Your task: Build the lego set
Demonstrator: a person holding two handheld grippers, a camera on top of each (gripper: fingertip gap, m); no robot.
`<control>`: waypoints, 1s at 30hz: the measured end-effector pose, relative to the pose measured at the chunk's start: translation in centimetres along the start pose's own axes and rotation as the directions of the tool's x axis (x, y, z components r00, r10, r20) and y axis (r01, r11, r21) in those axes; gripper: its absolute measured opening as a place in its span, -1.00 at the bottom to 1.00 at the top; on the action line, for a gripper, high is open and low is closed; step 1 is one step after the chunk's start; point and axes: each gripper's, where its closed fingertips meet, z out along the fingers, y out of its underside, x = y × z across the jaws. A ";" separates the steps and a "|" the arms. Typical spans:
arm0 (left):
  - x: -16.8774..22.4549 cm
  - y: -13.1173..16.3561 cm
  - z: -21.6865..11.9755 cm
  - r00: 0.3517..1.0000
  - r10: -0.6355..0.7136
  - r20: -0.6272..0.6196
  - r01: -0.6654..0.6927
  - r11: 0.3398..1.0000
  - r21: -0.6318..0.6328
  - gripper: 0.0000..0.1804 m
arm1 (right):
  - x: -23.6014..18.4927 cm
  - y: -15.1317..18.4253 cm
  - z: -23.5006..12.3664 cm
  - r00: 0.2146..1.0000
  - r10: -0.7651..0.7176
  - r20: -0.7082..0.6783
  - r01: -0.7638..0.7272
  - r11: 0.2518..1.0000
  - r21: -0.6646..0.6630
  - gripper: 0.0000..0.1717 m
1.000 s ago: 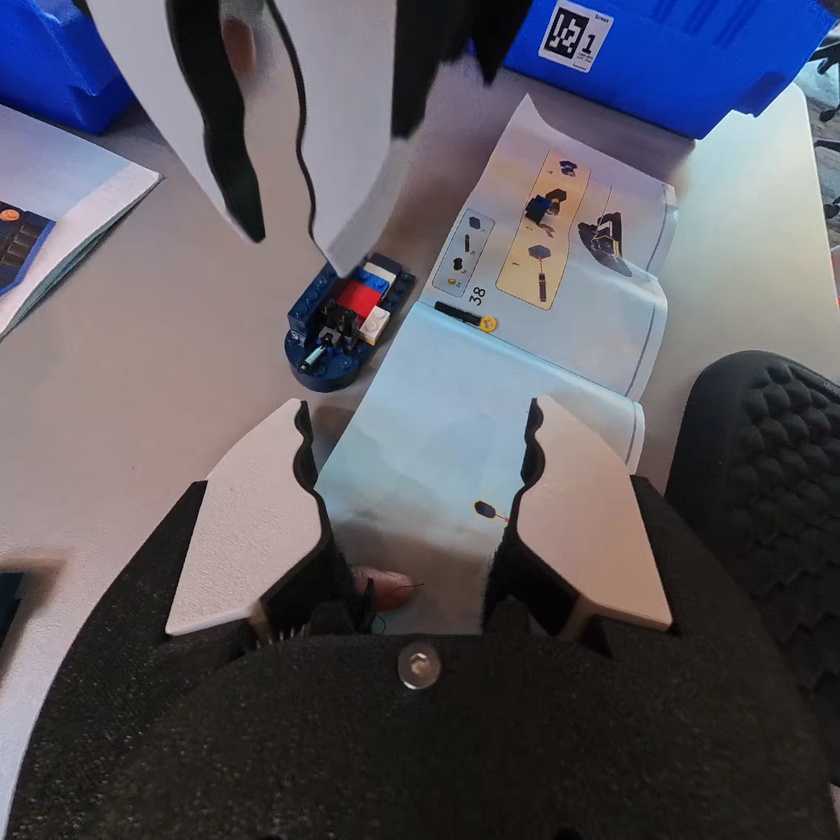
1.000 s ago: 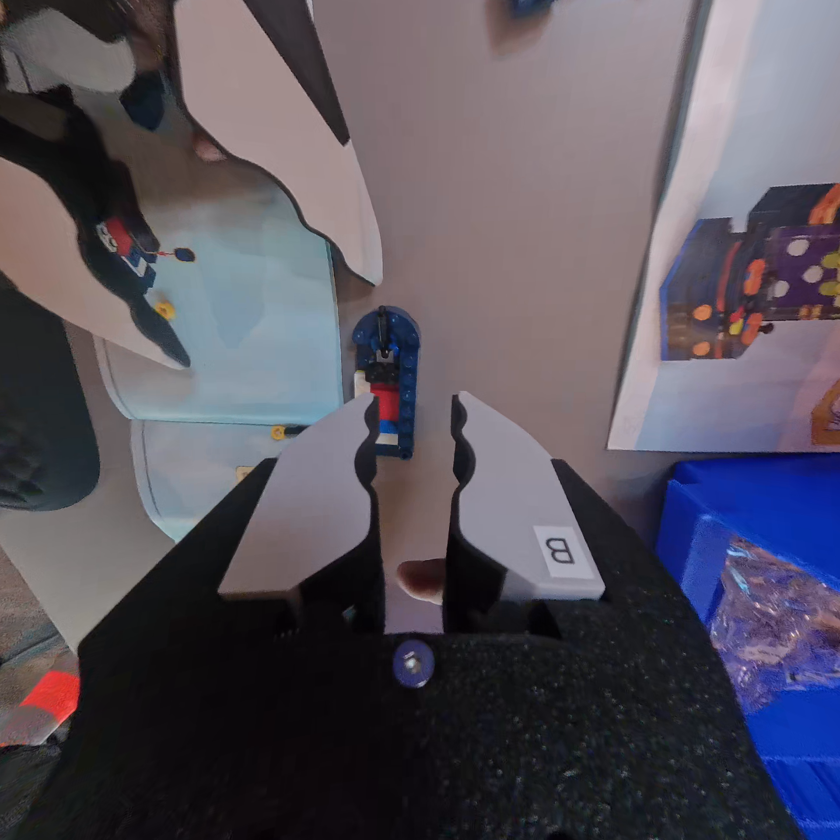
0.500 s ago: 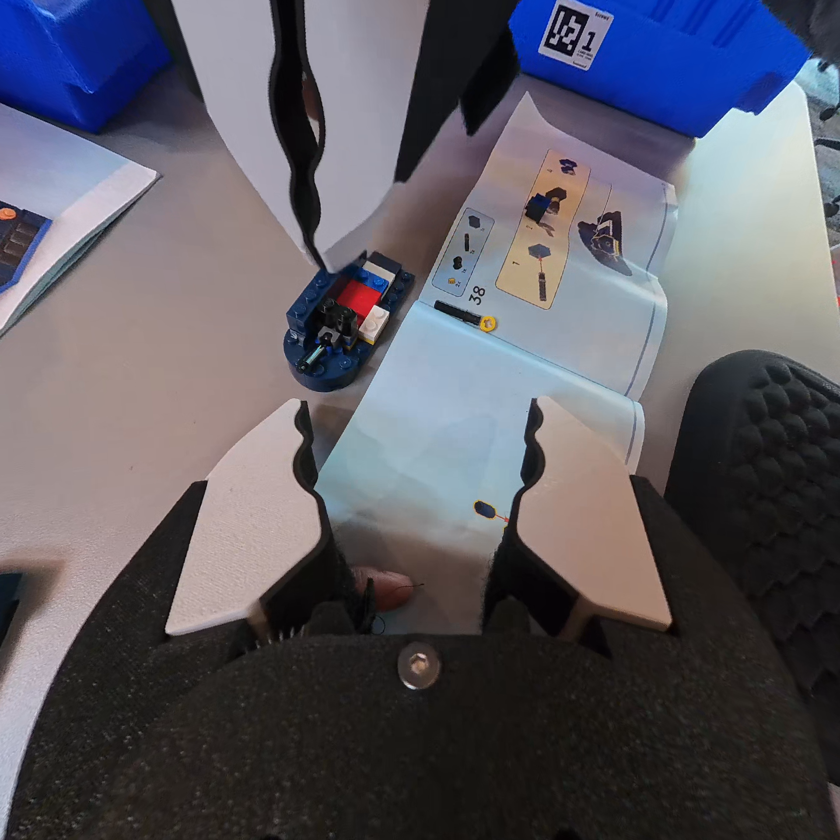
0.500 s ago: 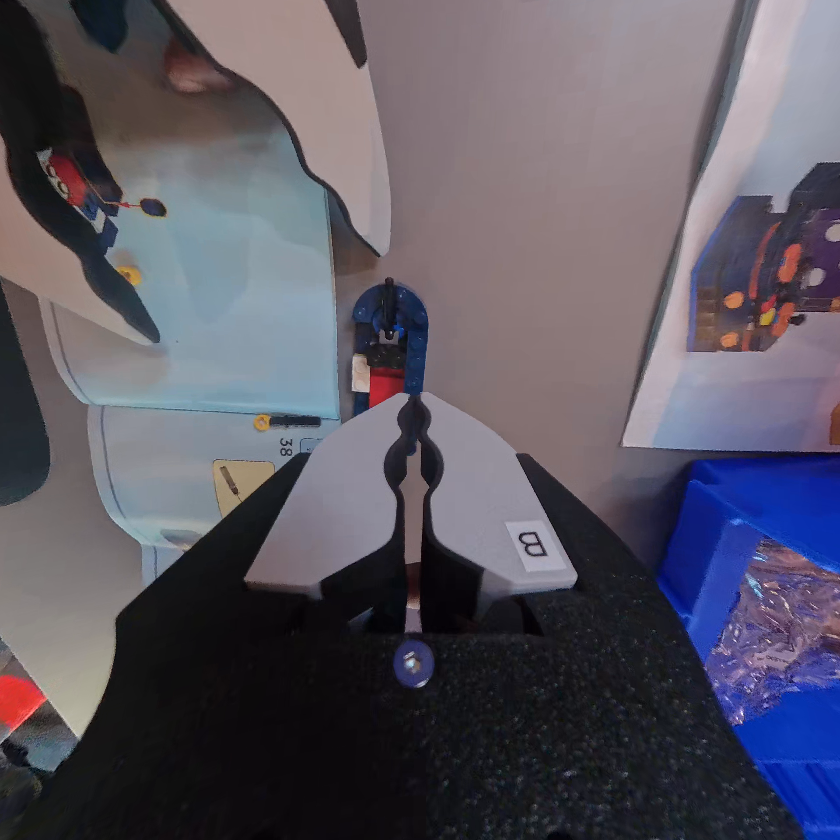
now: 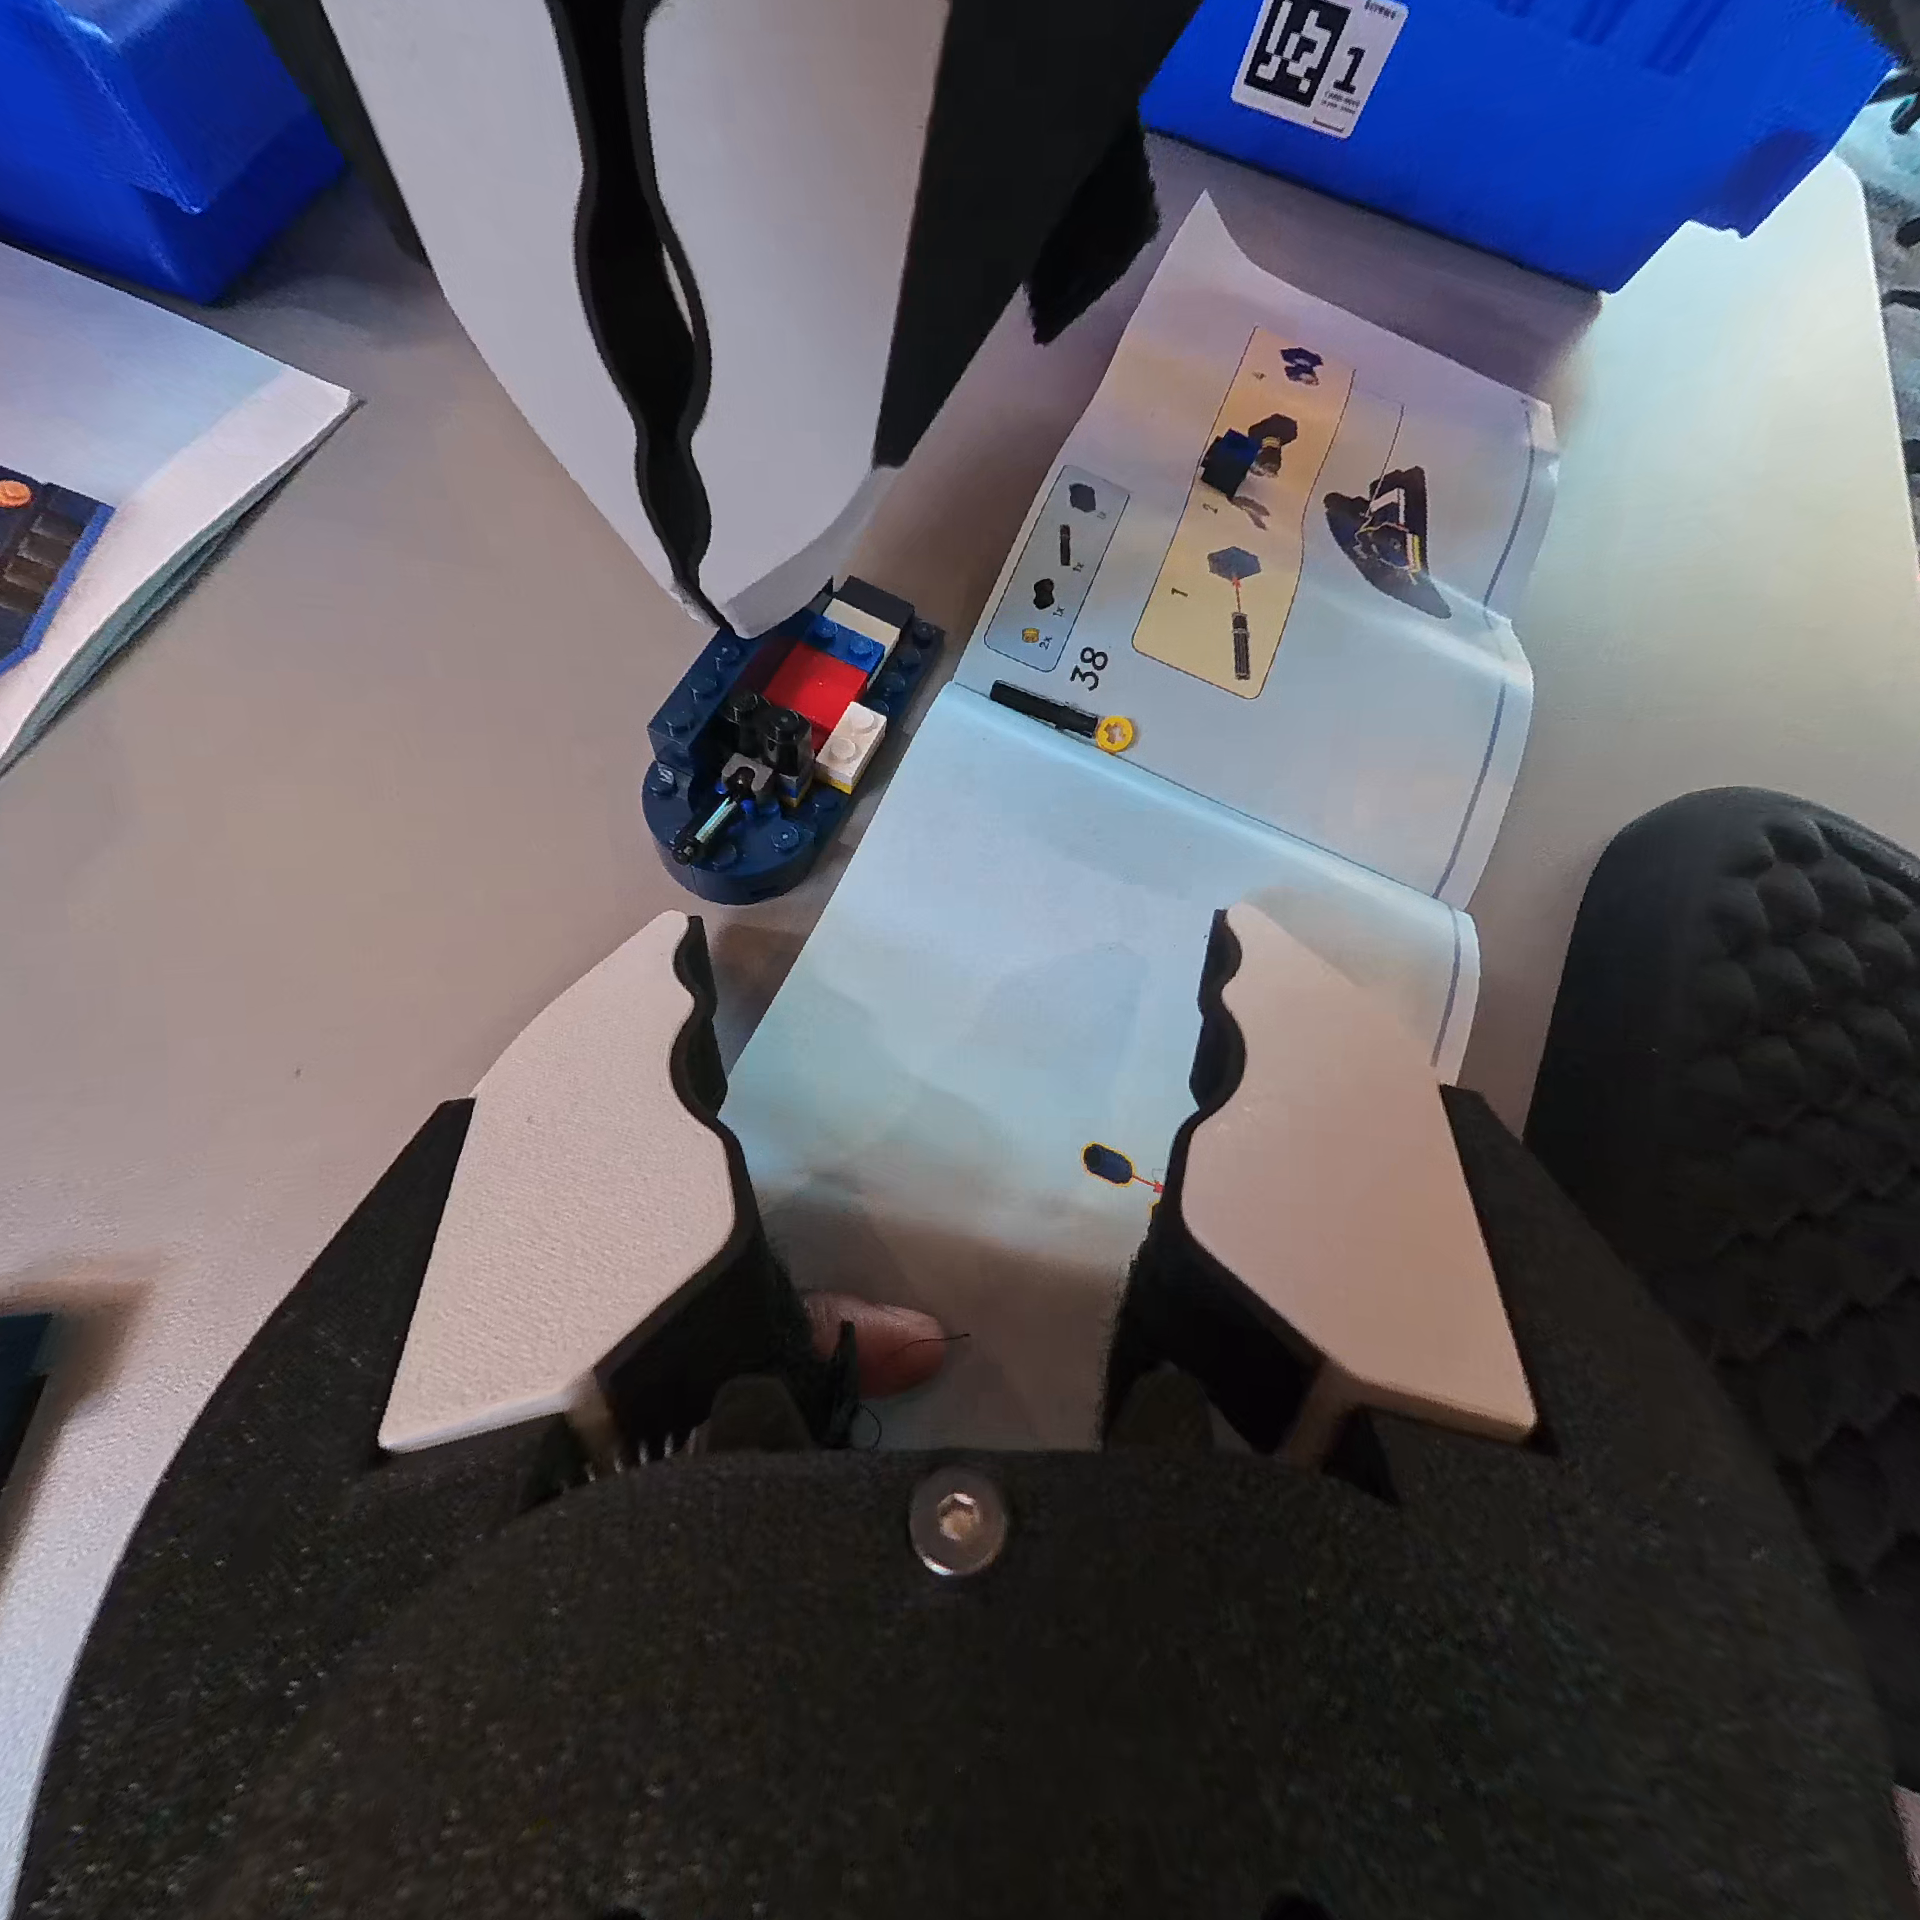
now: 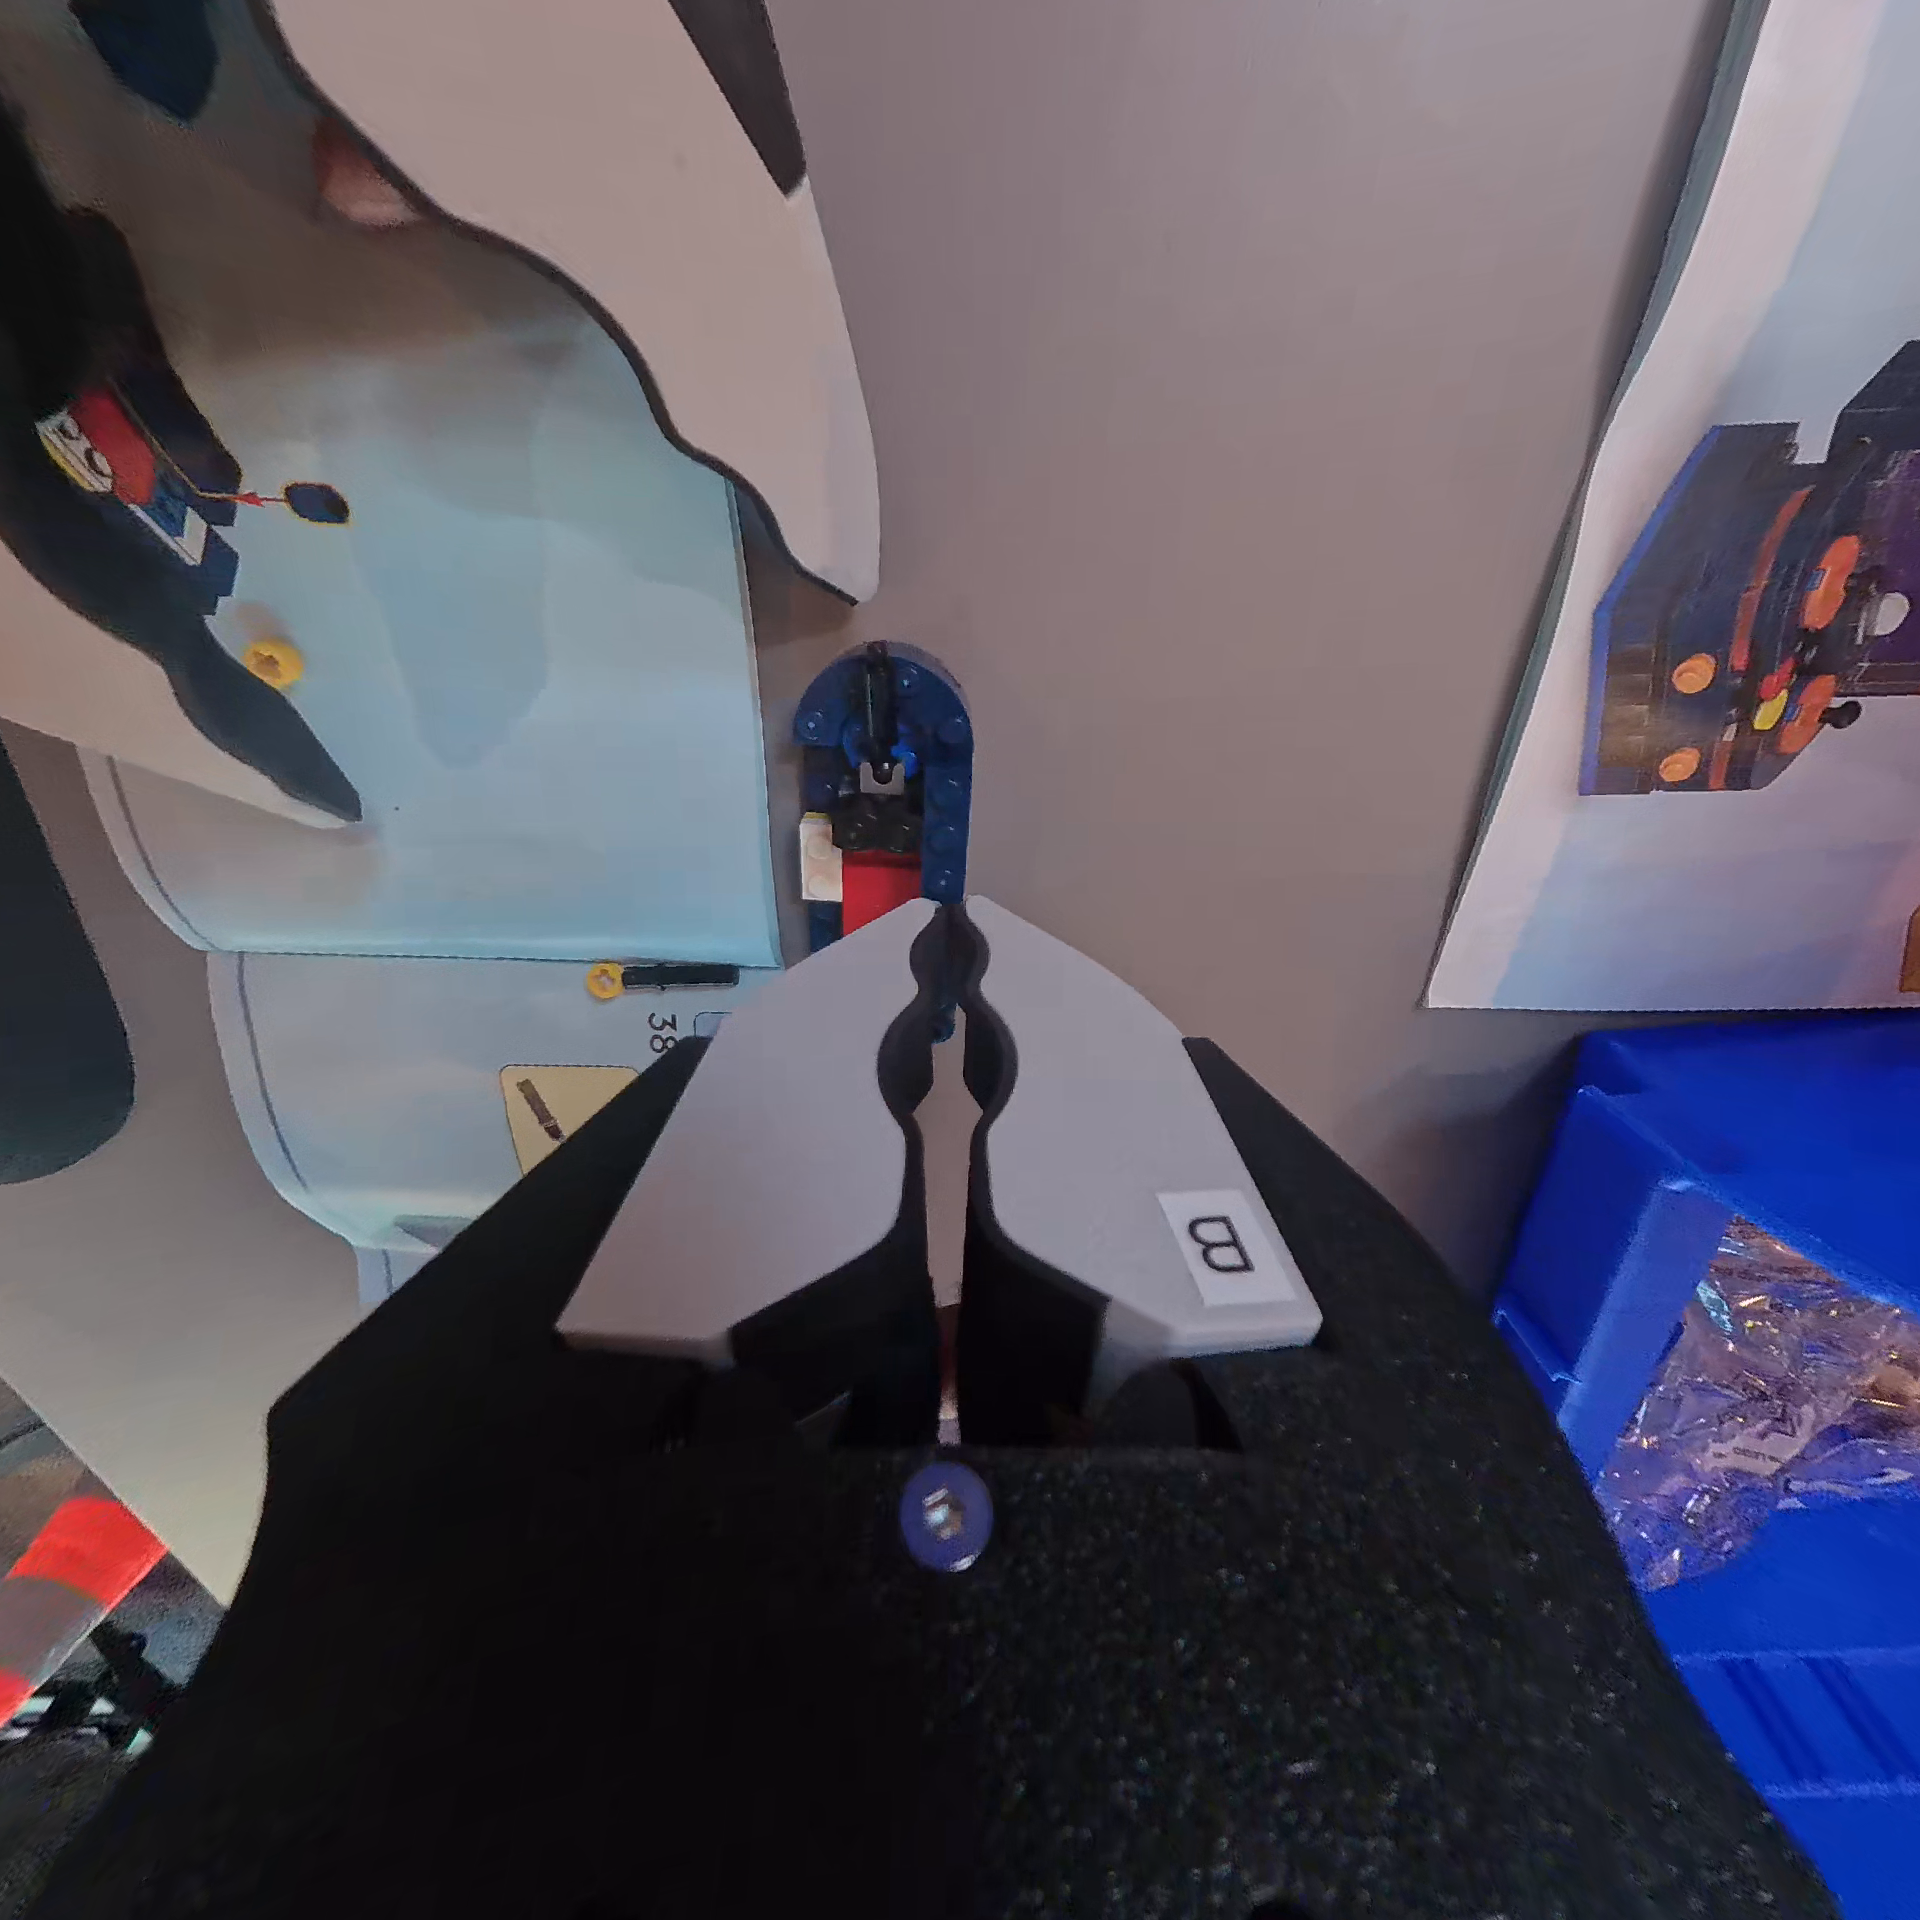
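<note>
We see our right gripper (image 6: 948,914) clenched, its two white fingers (image 6: 821,1091) brought together at the tips with nothing between them. The tips sit at the near end of a small dark blue brick-built boat (image 6: 883,790), right over its stern edge; whether they actually press on it we cannot tell. From our left wrist camera the same closed tips (image 5: 727,613) come down at the far end of that boat (image 5: 769,748), which lies flat on the grey table (image 5: 312,831) and carries a red block, white bricks and a black piece with a short rod at its rounded bow.

Our left gripper (image 5: 951,1029) is released, fingers (image 5: 582,1143) spread wide and holding nothing. It hovers over an open instruction booklet (image 5: 1039,987), whose pale blue page lies between and beneath its fingers. The boat is just ahead of its left fingertip, beside the booklet's edge. A thin black axle with a yellow bush (image 5: 1060,717) rests in the booklet's fold, ahead and slightly right of the left gripper.

Farther ahead stand blue bins (image 5: 1507,135), one with a printed marker tag. A second booklet (image 5: 125,447) lies to the left, and a black textured cushion (image 5: 1745,1091) sits at the right.
</note>
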 end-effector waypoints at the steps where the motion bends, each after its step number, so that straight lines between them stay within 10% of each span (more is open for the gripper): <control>1: 0.0 0.0 0.0 1.000 0.003 0.001 -0.003 1.000 -0.002 -0.01 | 0.0 0.0 0.0 1.000 -0.003 0.000 0.003 1.000 -0.011 -1.00; 9: 0.0 0.0 0.0 1.000 0.010 0.004 -0.010 1.000 0.003 -0.01 | 0.1 0.0 0.0 0.999 -0.024 -0.043 0.022 0.999 -0.049 -1.00; 17: -0.4 -1.1 -0.9 0.999 -0.037 0.007 0.036 0.995 0.093 -0.09 | 1.0 -0.6 -4.7 0.982 0.147 -0.118 -0.114 0.962 0.250 -0.85; 24: -2.0 -4.7 -3.9 0.970 -0.229 -0.077 0.240 0.887 0.394 -0.26 | -1.4 -2.1 -9.4 0.911 0.369 -0.186 -0.092 0.620 0.779 -0.73; 30: -2.4 -5.1 -4.6 0.989 -0.140 0.039 0.111 0.900 0.422 -0.36 | -1.5 -2.3 -7.3 0.865 0.477 -0.158 -0.012 0.334 0.942 -0.71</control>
